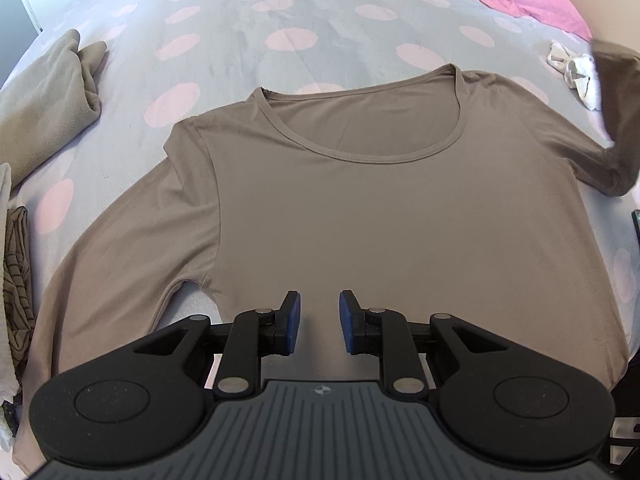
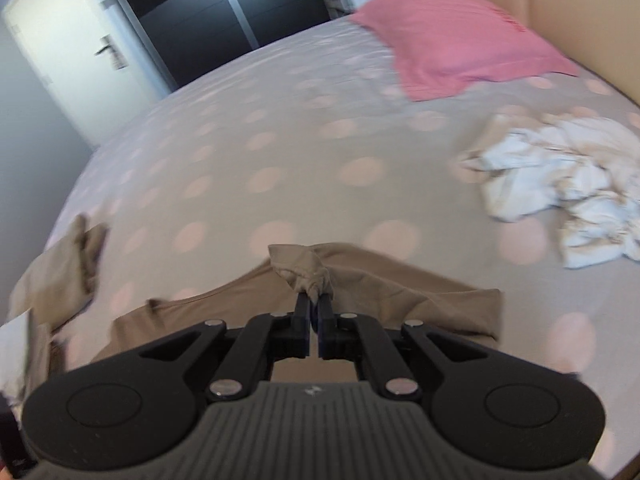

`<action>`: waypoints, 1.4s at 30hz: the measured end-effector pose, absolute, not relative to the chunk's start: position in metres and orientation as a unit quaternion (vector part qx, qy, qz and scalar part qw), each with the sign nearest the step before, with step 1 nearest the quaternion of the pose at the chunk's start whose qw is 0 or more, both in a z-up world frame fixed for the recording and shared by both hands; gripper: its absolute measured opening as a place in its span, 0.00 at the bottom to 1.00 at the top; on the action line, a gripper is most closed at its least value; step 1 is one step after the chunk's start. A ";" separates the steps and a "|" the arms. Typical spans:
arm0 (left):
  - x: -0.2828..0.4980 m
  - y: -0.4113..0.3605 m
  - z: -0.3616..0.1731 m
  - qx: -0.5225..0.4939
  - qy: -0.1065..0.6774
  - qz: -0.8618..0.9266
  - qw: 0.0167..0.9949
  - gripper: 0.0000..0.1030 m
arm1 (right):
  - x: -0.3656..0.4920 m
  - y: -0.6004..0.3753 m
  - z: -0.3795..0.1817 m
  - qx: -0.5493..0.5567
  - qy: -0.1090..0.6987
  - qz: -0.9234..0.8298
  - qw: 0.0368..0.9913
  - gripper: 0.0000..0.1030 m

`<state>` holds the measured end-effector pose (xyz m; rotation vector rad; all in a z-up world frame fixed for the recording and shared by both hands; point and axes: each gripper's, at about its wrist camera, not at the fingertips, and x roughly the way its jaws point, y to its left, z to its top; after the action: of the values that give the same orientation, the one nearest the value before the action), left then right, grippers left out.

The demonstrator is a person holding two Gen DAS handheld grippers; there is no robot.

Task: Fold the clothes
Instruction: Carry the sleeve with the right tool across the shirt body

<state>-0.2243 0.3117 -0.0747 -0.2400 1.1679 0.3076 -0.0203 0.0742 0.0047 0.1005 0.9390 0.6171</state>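
A taupe long-sleeved shirt (image 1: 360,208) is lying spread flat, front up, across the middle of the left wrist view, on a grey bedspread (image 1: 240,20) dotted with pale pink circles. Its neckline is pointing toward the top of the frame, and its sleeve at the left of the frame is running down toward the lower left. The left gripper (image 1: 319,322) is hovering at the bottom centre of that frame, over the lower body of the shirt, its blue-padded jaws standing apart with nothing between them.

In the right wrist view, the right gripper (image 2: 314,304) is sitting at lower centre with its jaws pressed together, pinching a bunched end of the shirt's fabric, which is rising in a small knot above the fingertips. The rest of the shirt is trailing across the lower part of that frame.

A pink pillow (image 2: 460,44) is resting at the upper right of the frame, against a beige headboard (image 2: 580,12). A crumpled white garment (image 2: 560,184) is lying at the right edge, well apart from the shirt. Another taupe garment (image 1: 48,100) is sitting at the left of the left wrist view. A white door (image 2: 68,52) is showing at the upper left.
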 end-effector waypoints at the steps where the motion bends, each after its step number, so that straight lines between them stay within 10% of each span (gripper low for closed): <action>1: -0.225 0.313 -0.074 -0.115 0.546 0.144 0.817 0.19 | -0.029 0.085 0.004 0.044 0.446 0.309 0.839 0.04; 15: -0.232 0.330 -0.075 -0.149 0.539 0.154 0.815 0.18 | -0.138 0.177 -0.083 -0.118 0.488 0.427 0.752 0.04; 25: -0.230 0.321 -0.085 -0.148 0.550 0.134 0.811 0.18 | -0.150 0.176 -0.104 -0.164 0.508 0.492 0.688 0.32; 42: -0.176 0.268 -0.122 -0.110 0.545 0.046 0.830 0.19 | -0.113 0.130 -0.123 -0.146 0.542 0.422 0.711 0.32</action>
<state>-0.1761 0.2676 -0.1216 -0.2335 1.1567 0.0974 -0.1128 0.1296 -0.1231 -0.3233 1.2028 0.9367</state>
